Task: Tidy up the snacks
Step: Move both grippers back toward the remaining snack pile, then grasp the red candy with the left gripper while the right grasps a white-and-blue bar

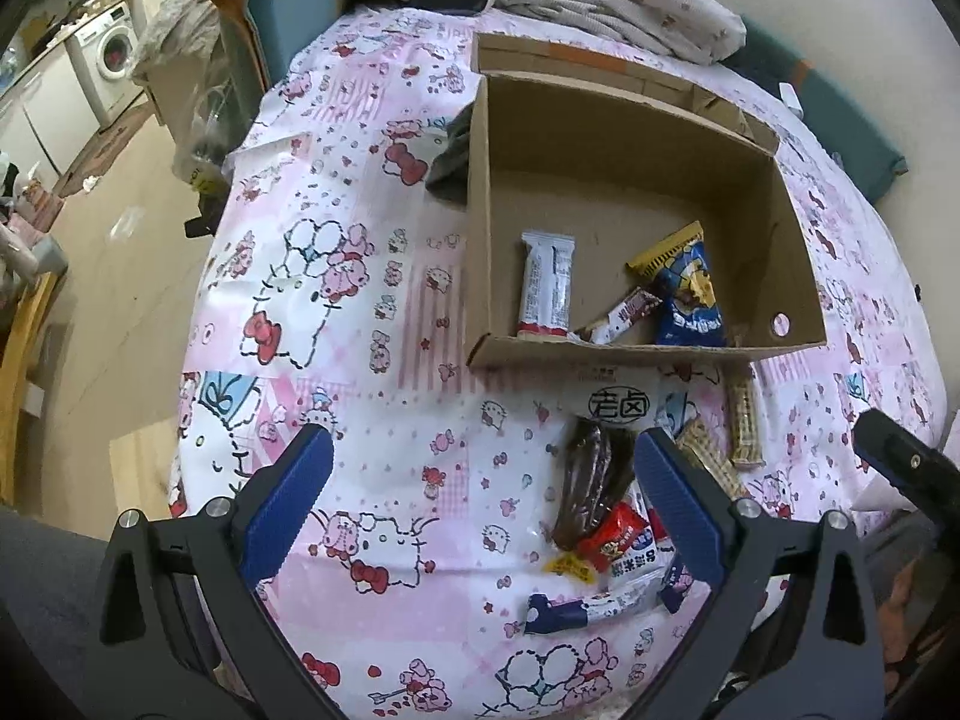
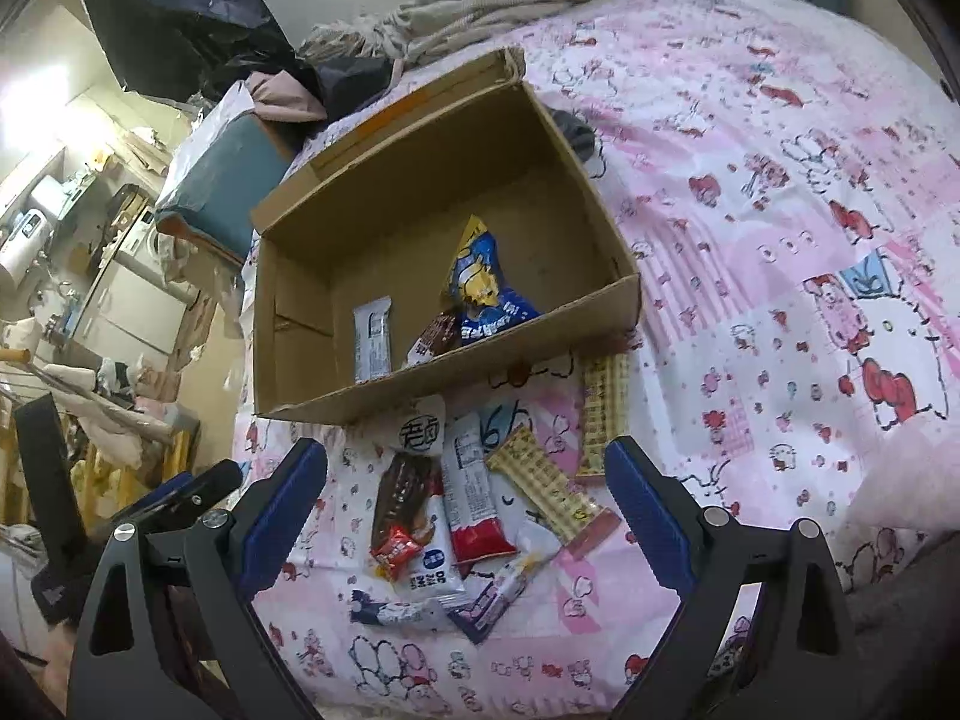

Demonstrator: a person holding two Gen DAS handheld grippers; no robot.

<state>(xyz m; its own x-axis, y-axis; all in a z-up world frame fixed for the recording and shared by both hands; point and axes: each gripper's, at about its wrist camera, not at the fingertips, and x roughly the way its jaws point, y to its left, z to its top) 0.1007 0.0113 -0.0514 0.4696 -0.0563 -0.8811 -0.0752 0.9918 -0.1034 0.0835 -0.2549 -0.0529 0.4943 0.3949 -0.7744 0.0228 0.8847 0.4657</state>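
Left wrist view: left gripper [image 1: 480, 501] spread wide, holding nothing. Cardboard box [image 1: 480, 252] at 12 o'clock holds three packets: white bar [image 1: 546, 285], brown-white stick [image 1: 624, 315], blue-yellow bag [image 1: 687, 294]. Loose snack pile [image 1: 600, 516] at 5 o'clock, on pink cloth [image 1: 360, 312].

Right wrist view: right gripper [image 2: 465, 507] spread wide, empty, above pile. Wafer bars [image 2: 549, 483], red-white bar [image 2: 477, 507], brown packet [image 2: 402, 504] outside box. Judged under halfway.

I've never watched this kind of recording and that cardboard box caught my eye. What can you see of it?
The box is plain brown corrugated cardboard, open at the top, its far flap folded outward with a strip of orange tape. One side wall has a small round hole. It sits flat on the pink cartoon-print cover. Three snacks lie inside near the front wall: a white bar, a small brown-and-white packet and a blue-and-yellow bag. More snacks lie outside, in front of it. Neither gripper touches it.
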